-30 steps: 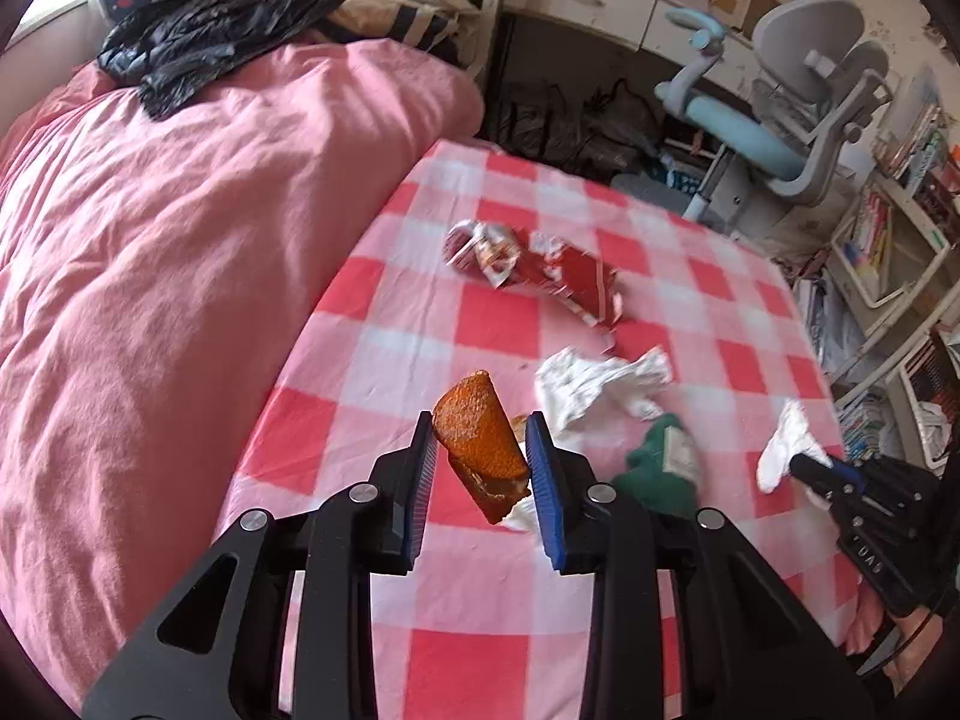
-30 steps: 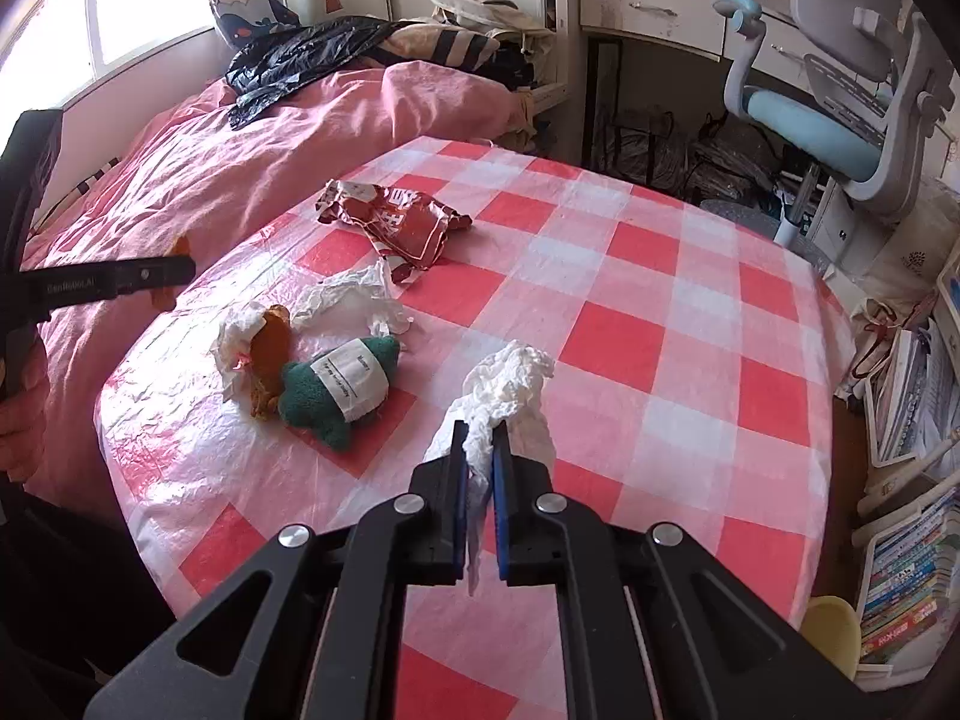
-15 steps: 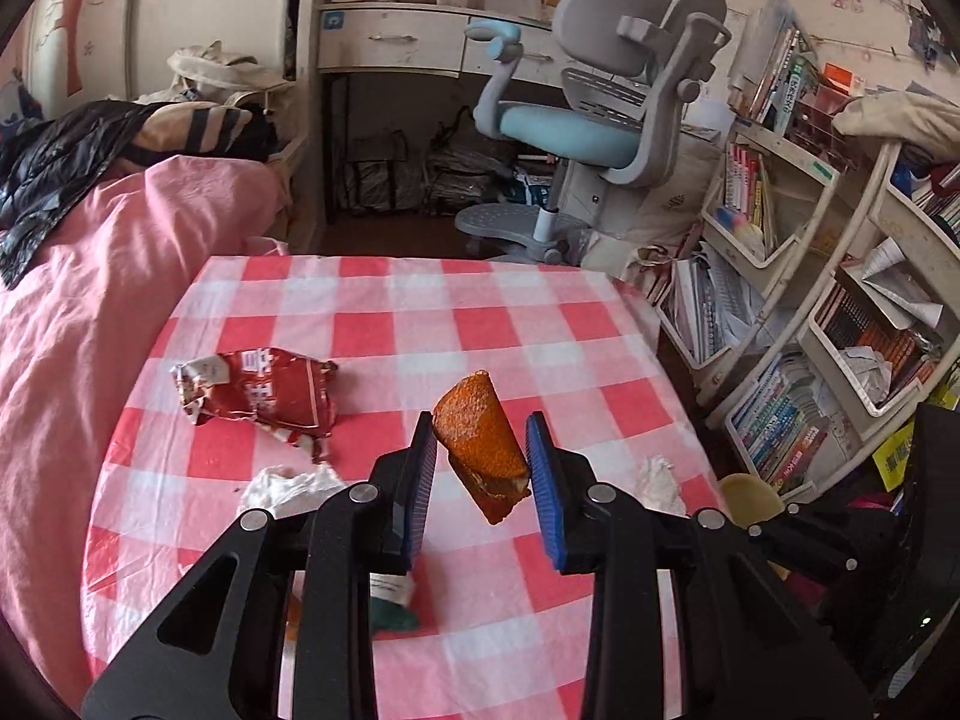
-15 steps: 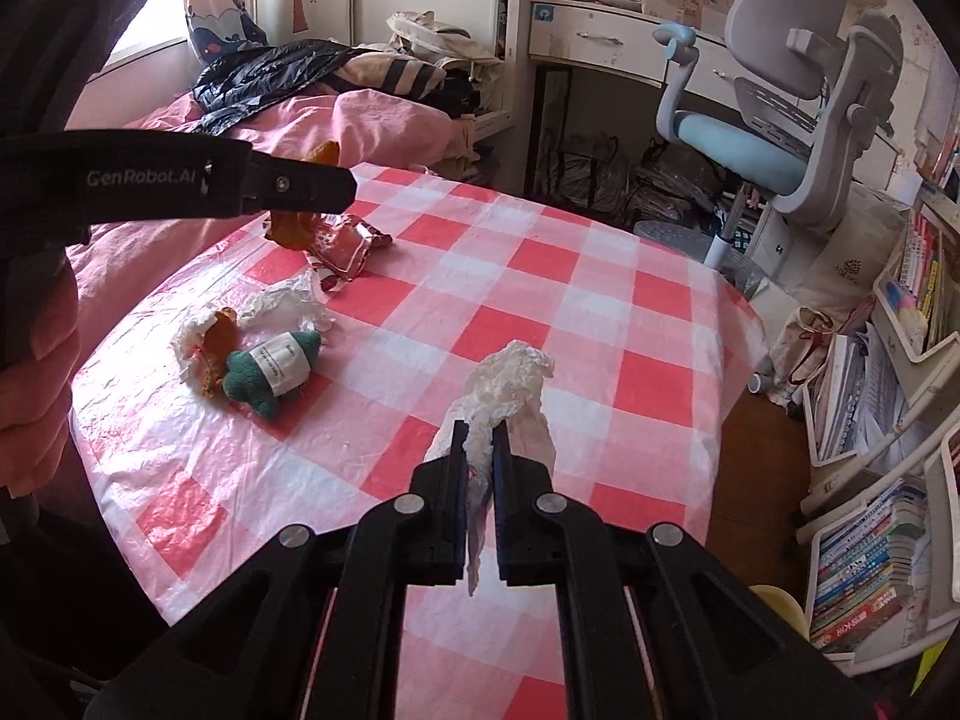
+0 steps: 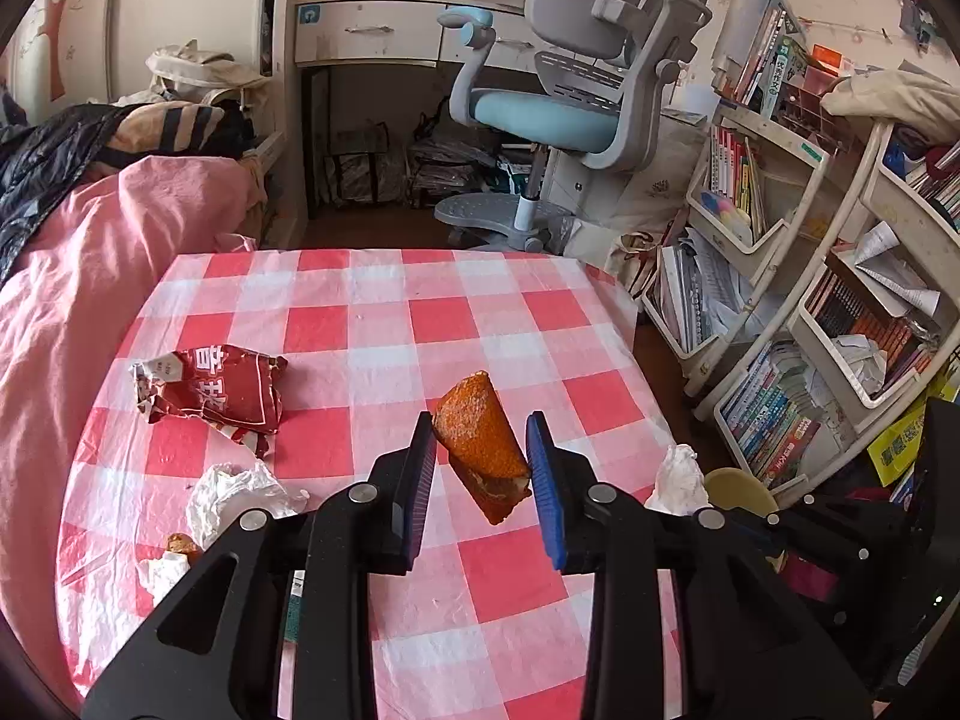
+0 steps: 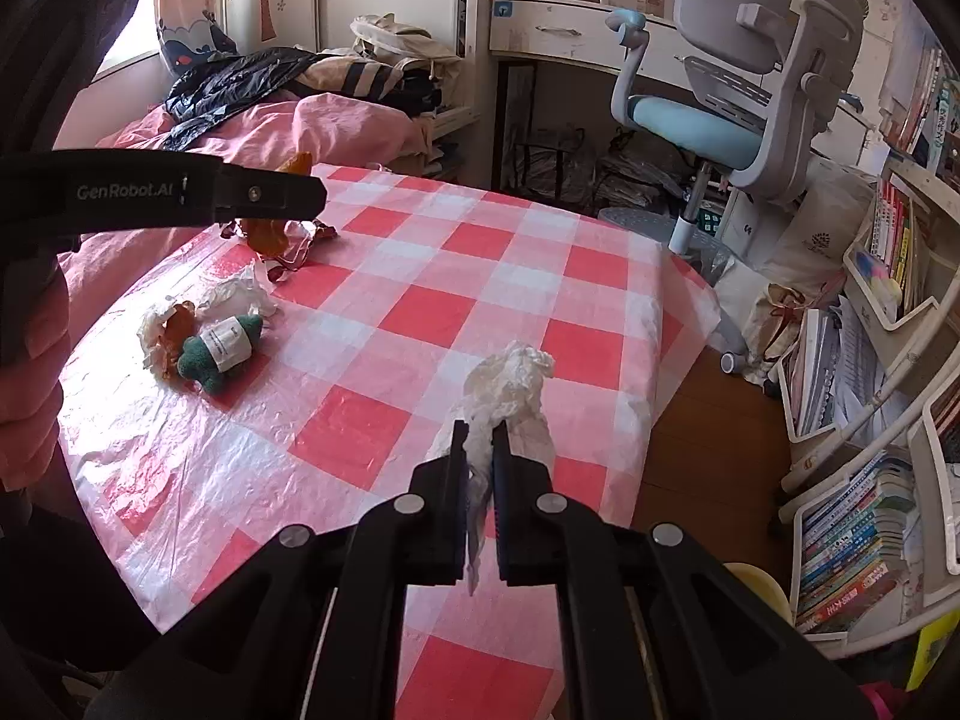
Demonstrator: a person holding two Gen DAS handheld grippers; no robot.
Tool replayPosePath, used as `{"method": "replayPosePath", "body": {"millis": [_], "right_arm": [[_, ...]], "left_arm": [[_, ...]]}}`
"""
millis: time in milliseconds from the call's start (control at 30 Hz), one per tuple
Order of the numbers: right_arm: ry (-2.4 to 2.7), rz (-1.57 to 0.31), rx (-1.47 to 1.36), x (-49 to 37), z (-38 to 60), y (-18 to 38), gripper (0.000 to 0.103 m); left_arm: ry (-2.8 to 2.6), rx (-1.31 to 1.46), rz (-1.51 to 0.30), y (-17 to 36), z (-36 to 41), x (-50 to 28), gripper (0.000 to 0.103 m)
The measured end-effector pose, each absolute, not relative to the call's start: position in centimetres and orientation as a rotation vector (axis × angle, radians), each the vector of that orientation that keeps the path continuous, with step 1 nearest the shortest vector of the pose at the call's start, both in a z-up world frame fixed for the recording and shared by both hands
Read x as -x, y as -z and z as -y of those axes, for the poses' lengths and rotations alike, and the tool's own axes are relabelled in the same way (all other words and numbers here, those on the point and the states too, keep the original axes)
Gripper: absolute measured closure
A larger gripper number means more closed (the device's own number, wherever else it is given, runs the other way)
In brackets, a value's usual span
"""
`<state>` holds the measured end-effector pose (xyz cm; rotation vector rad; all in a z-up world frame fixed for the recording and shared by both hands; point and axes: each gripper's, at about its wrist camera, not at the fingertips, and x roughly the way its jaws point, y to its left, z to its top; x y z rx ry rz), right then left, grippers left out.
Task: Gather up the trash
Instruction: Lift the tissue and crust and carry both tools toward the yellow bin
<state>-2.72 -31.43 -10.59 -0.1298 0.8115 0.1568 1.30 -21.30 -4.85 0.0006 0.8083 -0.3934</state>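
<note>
Above the checked counter [image 5: 384,324], left gripper [image 5: 480,462] is clamped on an orange peel [image 5: 480,444]; right gripper [image 6: 479,450] is pinched tight on a white tissue [image 6: 510,384]. Both loads hang clear of the cloth. Judgement: carry step toward a bin; a yellow rim [image 5: 735,486] shows past the counter's right edge, likely the target. Keep both grips firm, release only once over it. Left on the counter: red snack wrapper [image 5: 210,390], crumpled tissues [image 5: 234,492], green bottle [image 6: 219,351]. Room: pink bed [image 5: 90,276], desk chair [image 5: 576,96], crowded bookshelves [image 5: 840,324].
</note>
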Motion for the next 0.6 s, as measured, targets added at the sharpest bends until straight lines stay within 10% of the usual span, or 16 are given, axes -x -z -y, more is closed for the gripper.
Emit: {"method": "replayPosePath", "body": {"millis": [600], "right_arm": [[-0.093,-0.81,0.113,4.3,36.2,10.5,0.095]], "left_arm": [[0.45,-0.054,-0.832,6.6,25.8,-1.0,0.074]]}}
